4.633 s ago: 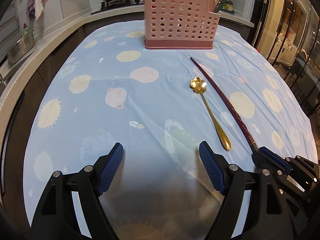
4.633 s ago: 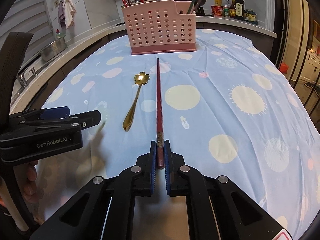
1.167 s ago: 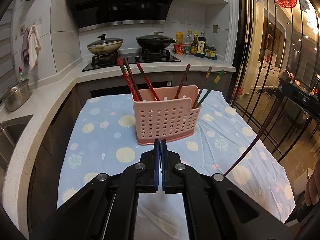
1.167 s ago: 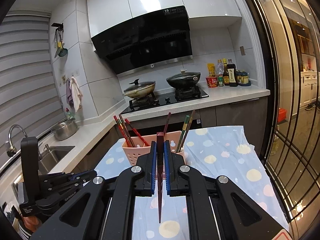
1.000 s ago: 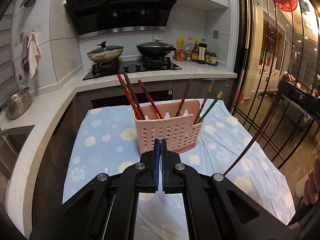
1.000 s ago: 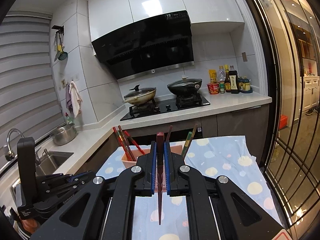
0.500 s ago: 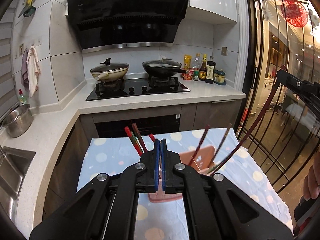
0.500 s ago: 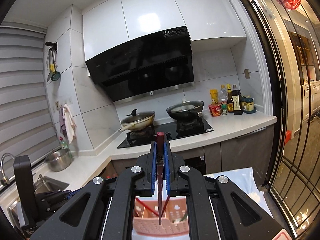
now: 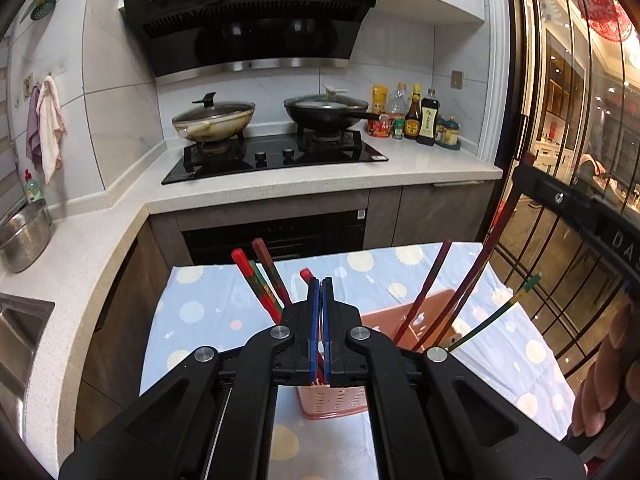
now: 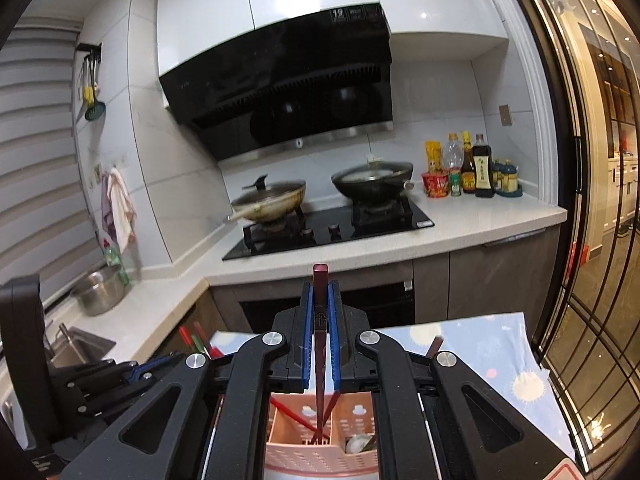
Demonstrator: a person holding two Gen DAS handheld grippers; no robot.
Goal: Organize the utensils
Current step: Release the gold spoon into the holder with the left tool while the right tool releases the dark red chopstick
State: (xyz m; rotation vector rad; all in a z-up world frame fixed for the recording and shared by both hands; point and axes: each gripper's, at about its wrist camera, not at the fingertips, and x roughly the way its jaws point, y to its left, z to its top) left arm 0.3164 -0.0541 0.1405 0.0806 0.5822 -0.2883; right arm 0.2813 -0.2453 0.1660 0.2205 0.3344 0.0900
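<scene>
My right gripper (image 10: pixel 320 292) is shut on a dark red chopstick (image 10: pixel 320 344), held upright with its tip down inside the pink perforated utensil holder (image 10: pixel 320 452). That chopstick shows in the left wrist view (image 9: pixel 480 268), slanting into the holder (image 9: pixel 384 316). The holder has several red and green chopsticks (image 9: pixel 260 280) standing in it. My left gripper (image 9: pixel 320 292) is shut and empty, above and just in front of the holder. The right gripper body (image 9: pixel 580 208) is at the right edge of that view.
The holder stands on a table with a blue planet-print cloth (image 9: pixel 200 304). Behind it are a counter with a gas hob and two pans (image 9: pixel 276 120), sauce bottles (image 9: pixel 416 116), a sink and steel bowl (image 9: pixel 24 236) at left, and glass doors (image 9: pixel 568 120) at right.
Both grippers have risen and come closer over the holder. The chopstick's tip has gone down into the holder; half a second ago it hung just above it.
</scene>
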